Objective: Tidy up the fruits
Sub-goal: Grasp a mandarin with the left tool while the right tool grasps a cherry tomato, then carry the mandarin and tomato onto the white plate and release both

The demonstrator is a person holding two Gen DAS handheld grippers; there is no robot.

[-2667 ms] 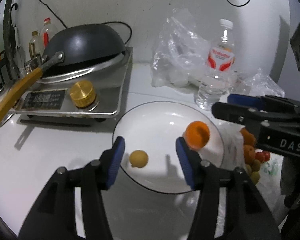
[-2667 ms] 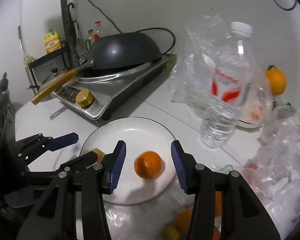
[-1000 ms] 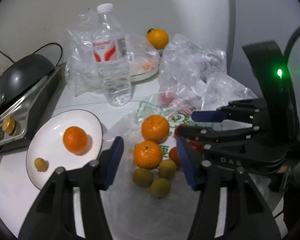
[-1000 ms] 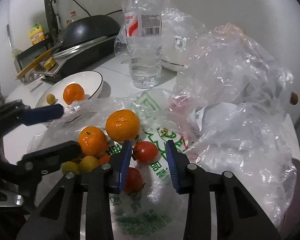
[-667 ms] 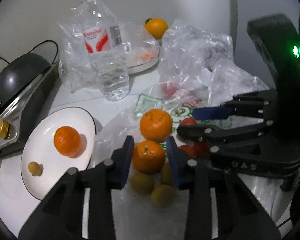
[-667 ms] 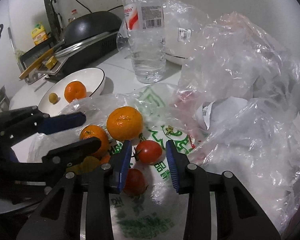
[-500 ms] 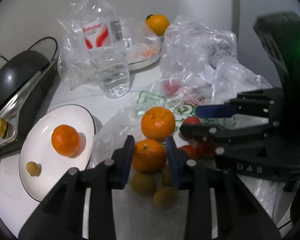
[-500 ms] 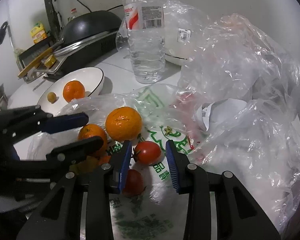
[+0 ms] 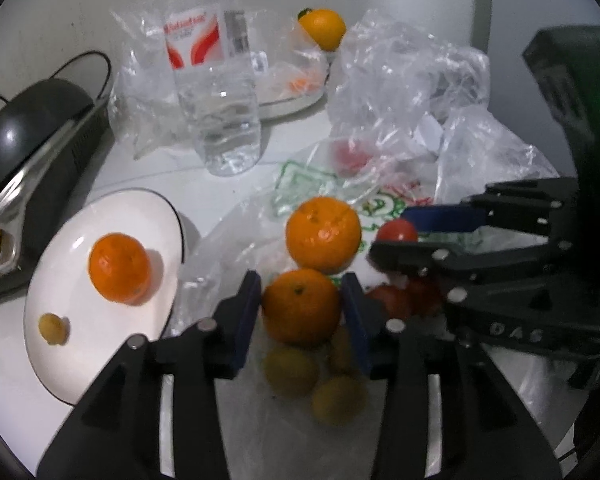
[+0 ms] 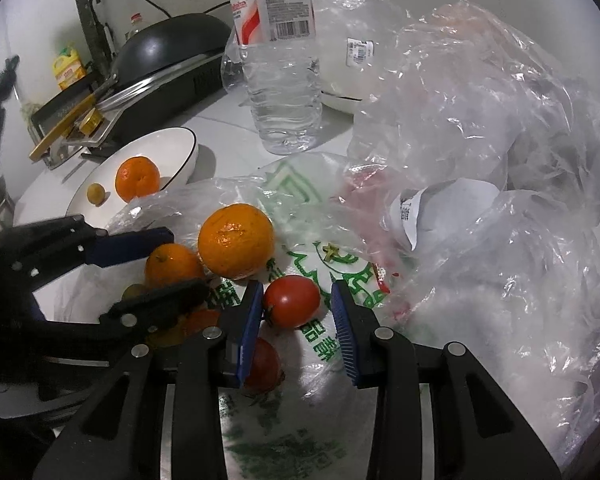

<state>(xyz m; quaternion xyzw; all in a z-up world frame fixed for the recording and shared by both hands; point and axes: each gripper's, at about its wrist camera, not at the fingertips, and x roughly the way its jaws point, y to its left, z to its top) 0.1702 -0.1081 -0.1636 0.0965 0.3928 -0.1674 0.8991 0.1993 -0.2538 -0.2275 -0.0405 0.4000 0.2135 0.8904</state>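
Observation:
A pile of fruit lies on a flattened plastic bag (image 9: 308, 184). My left gripper (image 9: 302, 312) is shut on a small orange (image 9: 301, 307), its pads touching both sides. A bigger orange (image 9: 323, 233) sits just behind it, and small yellow fruits (image 9: 292, 368) lie below. My right gripper (image 10: 296, 312) is open around a red tomato (image 10: 292, 300), with a gap on the right side. A second tomato (image 10: 262, 364) lies under its left finger. A white plate (image 9: 52, 344) at the left holds one orange (image 9: 119, 267) and one small yellow fruit (image 9: 53, 328).
A water bottle (image 9: 216, 92) stands behind the pile. Crumpled clear bags (image 10: 480, 160) fill the right side. A stove with a black wok (image 10: 172, 52) is at the far left. Another orange (image 9: 323, 32) sits on a far plate (image 9: 296, 100).
Both grippers left the plate and swung right to the fruit pile. The left jaws narrowed onto the small orange. The right jaws moved in around the tomato.

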